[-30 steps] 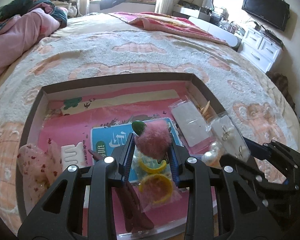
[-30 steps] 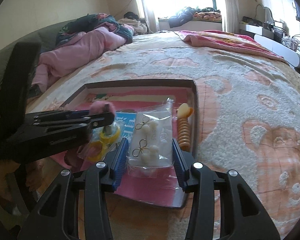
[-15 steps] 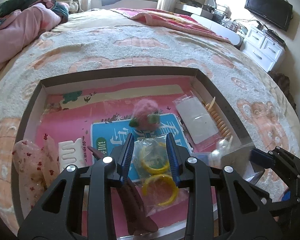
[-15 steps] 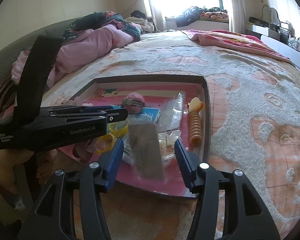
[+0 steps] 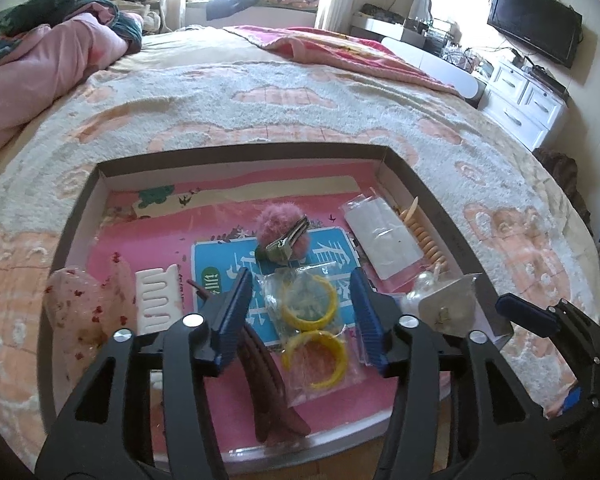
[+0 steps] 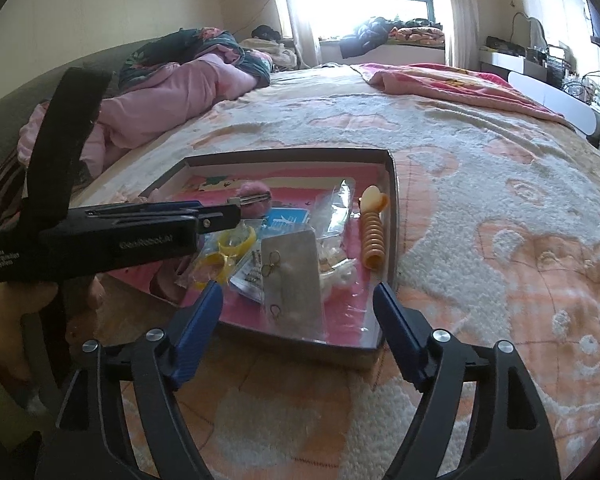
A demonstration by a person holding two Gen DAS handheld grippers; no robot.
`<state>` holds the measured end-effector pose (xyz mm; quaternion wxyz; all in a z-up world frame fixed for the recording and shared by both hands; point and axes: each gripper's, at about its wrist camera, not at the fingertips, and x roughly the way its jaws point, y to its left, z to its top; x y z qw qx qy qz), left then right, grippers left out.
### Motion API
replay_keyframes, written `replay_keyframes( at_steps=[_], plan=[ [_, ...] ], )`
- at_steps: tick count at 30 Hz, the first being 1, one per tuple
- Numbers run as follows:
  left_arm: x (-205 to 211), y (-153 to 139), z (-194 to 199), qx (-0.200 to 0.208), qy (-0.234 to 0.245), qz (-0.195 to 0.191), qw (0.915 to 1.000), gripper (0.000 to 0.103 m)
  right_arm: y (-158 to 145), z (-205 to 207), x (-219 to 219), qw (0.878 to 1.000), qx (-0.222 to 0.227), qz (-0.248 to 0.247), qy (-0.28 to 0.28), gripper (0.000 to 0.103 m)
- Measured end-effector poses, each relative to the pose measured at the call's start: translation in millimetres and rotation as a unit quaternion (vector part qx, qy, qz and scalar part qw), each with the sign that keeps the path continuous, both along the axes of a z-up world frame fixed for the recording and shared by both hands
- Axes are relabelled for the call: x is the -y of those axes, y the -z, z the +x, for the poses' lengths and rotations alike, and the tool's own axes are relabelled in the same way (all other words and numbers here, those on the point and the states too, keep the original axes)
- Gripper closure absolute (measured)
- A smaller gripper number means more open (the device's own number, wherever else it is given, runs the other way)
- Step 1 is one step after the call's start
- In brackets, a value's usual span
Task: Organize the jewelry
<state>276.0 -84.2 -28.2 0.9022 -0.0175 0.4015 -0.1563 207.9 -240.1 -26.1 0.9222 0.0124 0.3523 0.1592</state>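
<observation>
A shallow box (image 5: 428, 192) with a pink floor lies on the bed and holds the jewelry. My left gripper (image 5: 300, 312) is open and empty above a clear bag of yellow rings (image 5: 312, 320). A pink fluffy hair clip (image 5: 284, 232) lies beyond it in the box. My right gripper (image 6: 298, 322) is open and empty at the box's near edge, just behind a clear bag of pearl earrings (image 6: 292, 276) that lies in the box (image 6: 392, 184). The earring bag also shows in the left wrist view (image 5: 448, 308).
In the box lie a white comb (image 5: 158, 300), a dark red hair clip (image 5: 268, 384), a floral scrunchie (image 5: 80, 316), a flat clear bag (image 5: 384, 236) and an orange spiral hair tie (image 6: 372, 236). A pink duvet (image 6: 160, 96) lies far left. White drawers (image 5: 528, 100) stand right of the bed.
My left gripper let go of the pink fluffy clip, which now lies in the box, and opened wide. My right gripper released the earring bag into the box, opened and drew back.
</observation>
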Motion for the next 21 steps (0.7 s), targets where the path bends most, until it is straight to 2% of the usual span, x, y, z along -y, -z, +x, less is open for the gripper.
replay_keyframes(
  at_steps=[11, 15, 21],
  plan=[
    [-20, -25, -37, 0.035, -0.018, -0.010, 0.9992, 0.025, -22, -25, -2, 0.999, 0.040, -0.013, 0.018, 0.010],
    [-33, -34, -56, 0.054, -0.031, -0.015, 0.9979, 0.013, -29, -34, -2, 0.998, 0.053, -0.010, 0.019, 0.008],
    [-51, -42, -80, 0.072, -0.048, -0.015, 0.9961, 0.012, -39, -50, -7, 0.997, 0.072, -0.009, 0.023, 0.007]
  ],
)
